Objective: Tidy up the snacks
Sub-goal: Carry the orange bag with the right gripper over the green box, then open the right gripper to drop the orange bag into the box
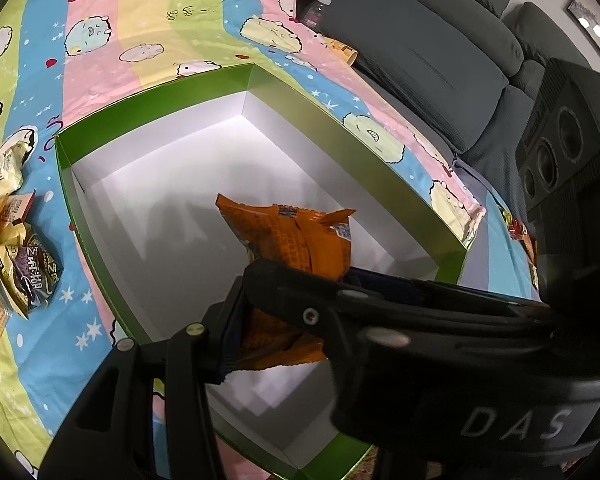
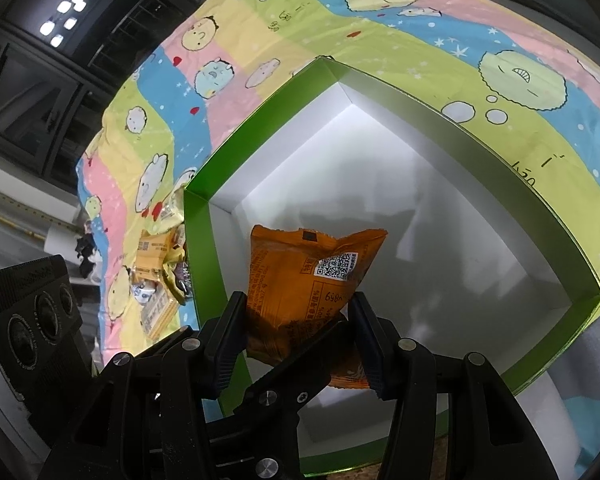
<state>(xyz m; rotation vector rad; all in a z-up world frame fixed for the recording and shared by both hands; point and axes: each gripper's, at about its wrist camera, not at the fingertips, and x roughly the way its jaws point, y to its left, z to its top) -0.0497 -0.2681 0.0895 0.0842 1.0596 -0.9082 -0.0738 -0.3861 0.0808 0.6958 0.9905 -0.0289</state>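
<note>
An orange snack packet (image 1: 296, 240) hangs over the white inside of a green-walled box (image 1: 380, 168). In the left wrist view one finger (image 1: 228, 340) presses the packet's lower part, and the other gripper's black fingers cross in front. In the right wrist view the same packet (image 2: 300, 280) sits between my right gripper's (image 2: 300, 340) two fingers, over the box (image 2: 500, 152). Both grippers are closed on the packet from different sides. More snack packets (image 1: 16, 248) lie on the cloth left of the box; they also show in the right wrist view (image 2: 160, 272).
The box stands on a pastel striped cartoon cloth (image 1: 140, 20). A grey sofa (image 1: 440, 52) lies beyond the table. A yellow cup (image 1: 346, 54) lies at the cloth's far edge. The other gripper's camera housing (image 2: 32, 320) sits at the left.
</note>
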